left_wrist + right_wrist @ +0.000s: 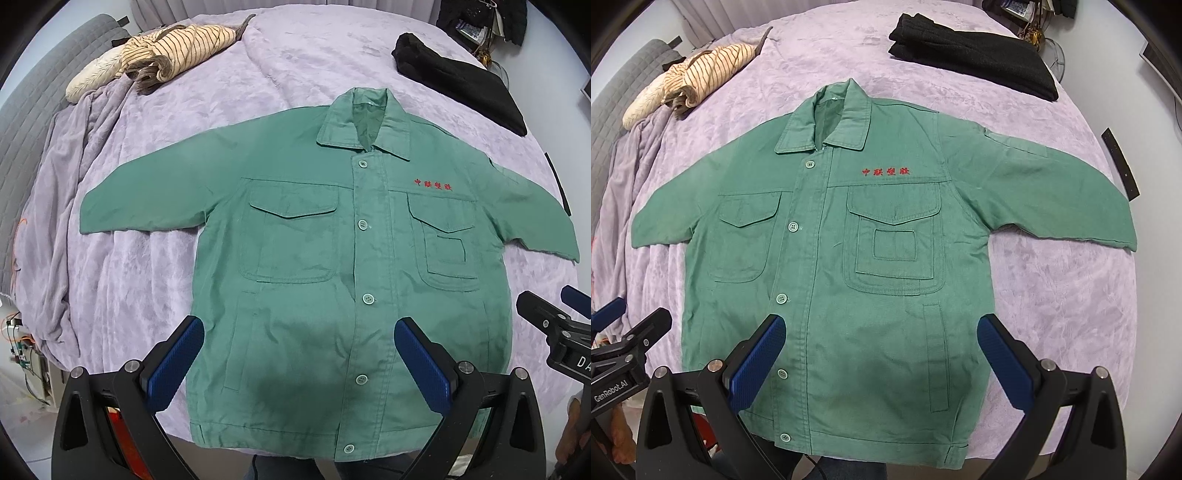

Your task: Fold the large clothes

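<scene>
A green work jacket (332, 258) lies flat and buttoned on the lilac bed, front up, collar away from me, both sleeves spread out sideways. It has two chest pockets and red embroidered characters. It also shows in the right wrist view (849, 258). My left gripper (299, 343) is open and empty, hovering above the jacket's lower part near the hem. My right gripper (881, 339) is open and empty, hovering above the jacket's lower right part. Each gripper shows at the edge of the other's view: the right gripper (561, 332) and the left gripper (624, 343).
A striped beige garment (166, 51) lies crumpled at the far left of the bed cover (295, 55). A folded black garment (461, 81) lies at the far right. A grey headboard (29, 110) runs along the left. Wires and electronics (22, 343) sit off the bed's left edge.
</scene>
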`<action>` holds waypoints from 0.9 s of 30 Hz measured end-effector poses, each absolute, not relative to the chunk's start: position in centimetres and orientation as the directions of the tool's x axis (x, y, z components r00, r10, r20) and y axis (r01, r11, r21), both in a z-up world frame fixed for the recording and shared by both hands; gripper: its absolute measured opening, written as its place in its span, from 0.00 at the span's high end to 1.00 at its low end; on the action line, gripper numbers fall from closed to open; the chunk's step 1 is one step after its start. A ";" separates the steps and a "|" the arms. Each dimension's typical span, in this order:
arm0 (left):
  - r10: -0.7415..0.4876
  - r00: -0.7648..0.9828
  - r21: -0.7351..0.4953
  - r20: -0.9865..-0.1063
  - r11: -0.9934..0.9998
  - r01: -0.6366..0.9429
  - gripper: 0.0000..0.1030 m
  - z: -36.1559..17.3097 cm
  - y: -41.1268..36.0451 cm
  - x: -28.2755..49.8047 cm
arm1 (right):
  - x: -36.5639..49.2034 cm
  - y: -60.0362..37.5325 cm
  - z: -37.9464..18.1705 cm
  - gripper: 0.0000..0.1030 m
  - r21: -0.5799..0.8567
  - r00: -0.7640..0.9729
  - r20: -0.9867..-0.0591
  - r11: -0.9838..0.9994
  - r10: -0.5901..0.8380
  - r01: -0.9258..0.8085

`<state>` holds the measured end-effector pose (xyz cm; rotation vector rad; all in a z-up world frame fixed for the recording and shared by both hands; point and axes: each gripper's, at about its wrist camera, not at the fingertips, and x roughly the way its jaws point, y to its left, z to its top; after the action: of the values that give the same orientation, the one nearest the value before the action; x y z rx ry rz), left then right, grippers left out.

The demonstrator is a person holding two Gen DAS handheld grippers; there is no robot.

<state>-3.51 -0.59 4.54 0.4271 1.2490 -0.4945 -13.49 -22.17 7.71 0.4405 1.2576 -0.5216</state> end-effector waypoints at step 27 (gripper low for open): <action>-0.117 0.237 0.042 -0.964 0.818 0.574 0.00 4.4 -0.6 -3.7 | -13.5 -22.3 7.8 0.00 0.032 0.223 -0.967 0.803 -0.127 0.595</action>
<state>-3.71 -0.63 4.42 0.4331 1.2496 -0.4944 -13.54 -22.31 7.77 0.4434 1.2557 -0.5208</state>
